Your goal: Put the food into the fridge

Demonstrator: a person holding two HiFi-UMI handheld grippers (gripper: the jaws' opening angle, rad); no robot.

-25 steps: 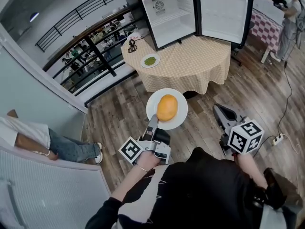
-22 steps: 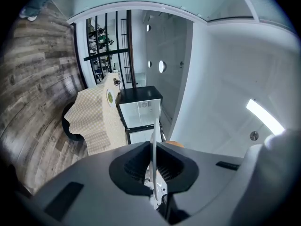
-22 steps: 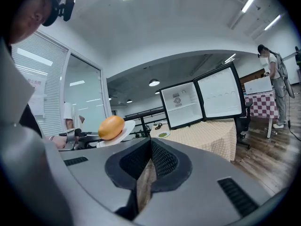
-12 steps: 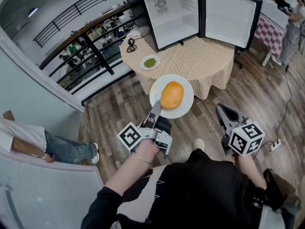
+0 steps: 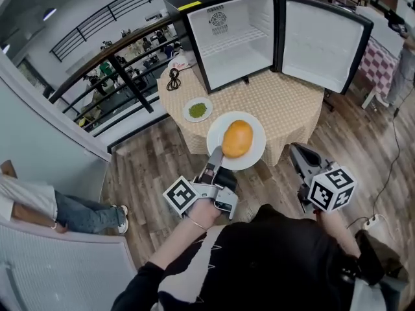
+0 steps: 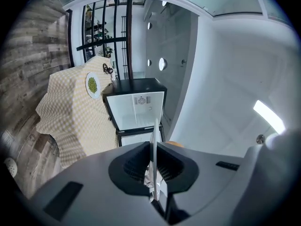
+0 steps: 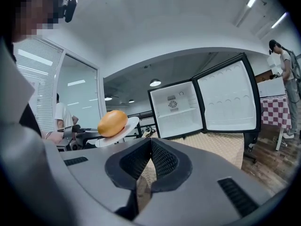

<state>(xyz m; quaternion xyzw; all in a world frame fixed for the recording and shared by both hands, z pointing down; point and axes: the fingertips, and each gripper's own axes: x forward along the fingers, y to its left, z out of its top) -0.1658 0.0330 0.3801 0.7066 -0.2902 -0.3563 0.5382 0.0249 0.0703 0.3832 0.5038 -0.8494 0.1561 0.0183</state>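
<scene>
A smooth, rounded orange food (image 5: 237, 138), perhaps a bun or a fruit, is shown lying loose on a white plate (image 5: 257, 149). The plate is carried in the air above the near edge of a round table (image 5: 295, 99) covered in a checked cloth. Its near rim is pinched by the left gripper (image 5: 214, 155), whose jaws are clamped on the thin edge. The right gripper (image 5: 297, 153) is held beside it, jaws pressed together on nothing. Farther back on the table, a small fridge (image 5: 233, 41) is seen with its door swung wide and its white shelf bare. A small plate of green food (image 5: 197, 110) lies to its left. The white plate is judged stiff, breakable and slick, and the food likely to roll, so the plate is best kept level and gripped at the rim.
</scene>
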